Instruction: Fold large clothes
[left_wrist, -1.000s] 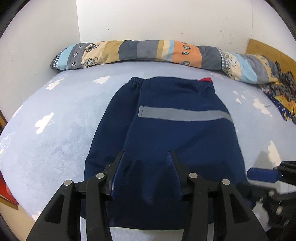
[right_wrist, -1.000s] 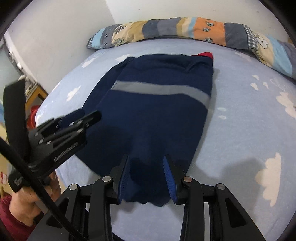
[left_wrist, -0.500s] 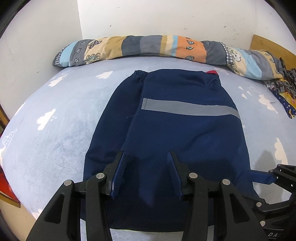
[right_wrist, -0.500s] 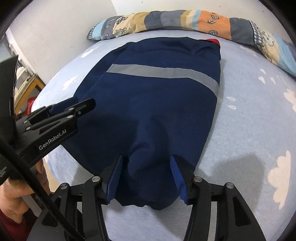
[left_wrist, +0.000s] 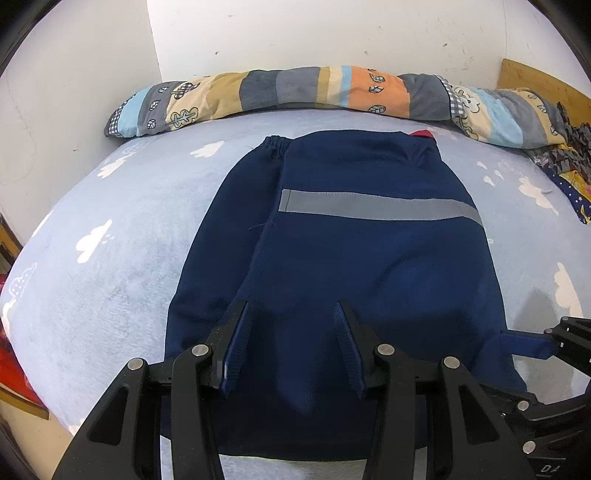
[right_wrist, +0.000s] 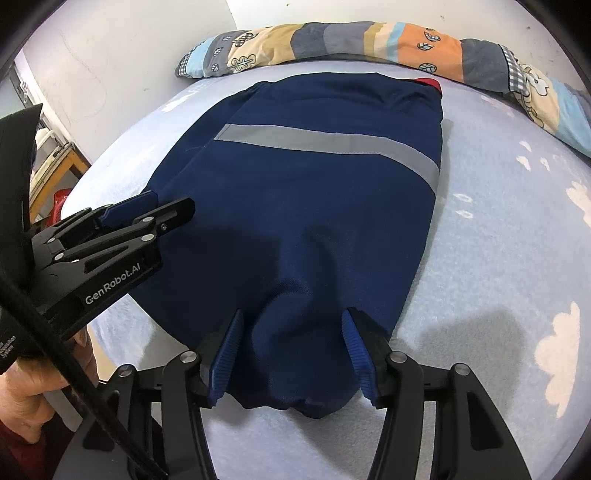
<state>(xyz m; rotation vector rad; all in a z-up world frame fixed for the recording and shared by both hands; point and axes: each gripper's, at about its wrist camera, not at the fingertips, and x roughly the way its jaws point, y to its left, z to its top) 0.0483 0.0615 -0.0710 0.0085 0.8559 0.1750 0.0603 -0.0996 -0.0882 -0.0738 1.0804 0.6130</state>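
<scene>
Your jacket (left_wrist: 351, 266) lies flat mid-bed, sides already folded in, its near hem under both grippers. The left gripper (left_wrist: 291, 347) and right gripper (right_wrist: 291, 354) straddle the hem with jaws apart, gripping nothing. You likely have the lengthwise fold left.

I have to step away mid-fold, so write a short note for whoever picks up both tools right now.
Left tool: low on the near end of the navy garment. Fabric fills the gap between its pads, so I cannot tell whether it grips.
Right tool: jaws apart, with a loose hump of fabric between them.
Garment: flat on the bed, layered lengthways, grey stripe on top, far end near the patchwork bolster.
Done: laid down in layers.
Left: probably free the left tool, then fold the near end toward the far end.
</scene>
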